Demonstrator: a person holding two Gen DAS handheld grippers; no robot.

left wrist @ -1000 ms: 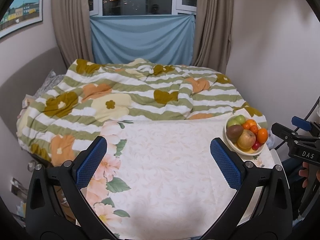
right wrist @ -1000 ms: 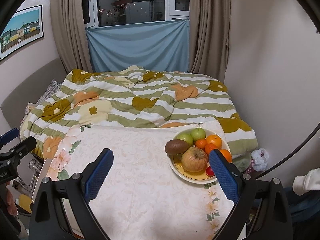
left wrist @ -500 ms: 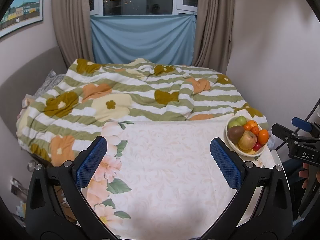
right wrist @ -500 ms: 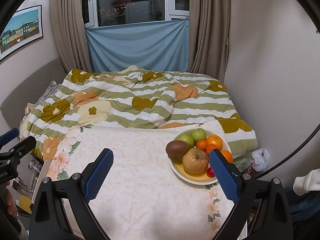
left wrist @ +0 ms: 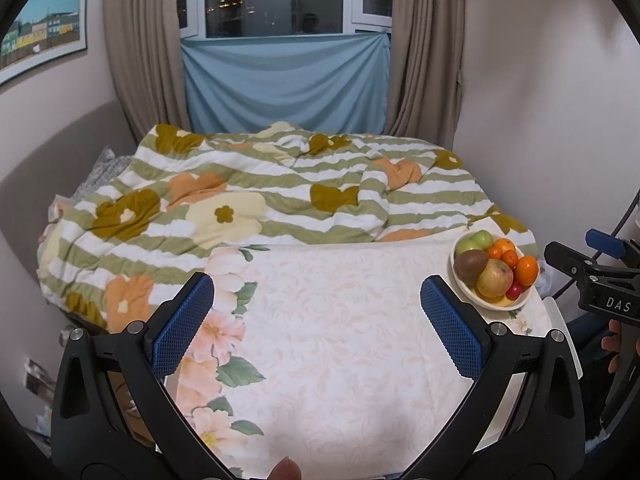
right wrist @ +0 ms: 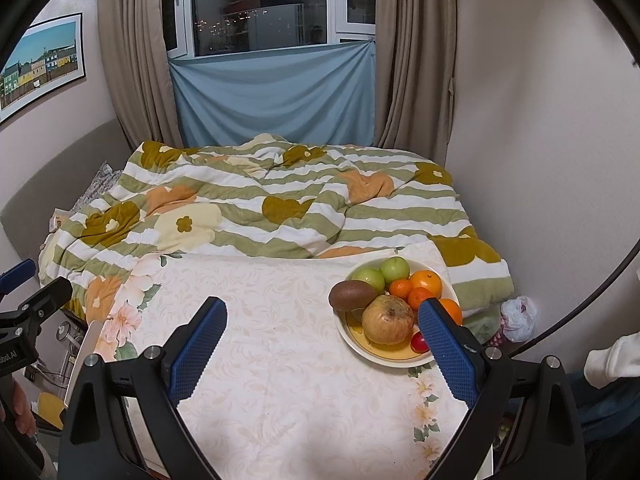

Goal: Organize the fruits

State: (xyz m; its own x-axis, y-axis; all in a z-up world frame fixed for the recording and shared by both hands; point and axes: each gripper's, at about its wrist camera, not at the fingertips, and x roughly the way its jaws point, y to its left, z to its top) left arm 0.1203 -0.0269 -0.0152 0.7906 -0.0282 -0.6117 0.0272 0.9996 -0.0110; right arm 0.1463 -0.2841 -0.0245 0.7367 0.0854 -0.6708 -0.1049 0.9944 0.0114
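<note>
Floral tablecloth (right wrist: pixel 280 360) holds fruit bowl (right wrist: pixel 352 344); striped quilt (right wrist: pixel 280 200) behind.

Both grippers have black plastic frames with silver screws; their fingers (left wrist: pixel 182 322) carry blue textured pads (right wrist: pixel 448 354). White lettering marks one body. A white sleeve (right wrist: pixel 612 358) shows.

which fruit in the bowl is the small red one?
The cherry tomato, at the near rim of the bowl, beside the big apple and next to the right hand-held gripper finger. All other fruits are green, orange, brown or yellowish.
</note>
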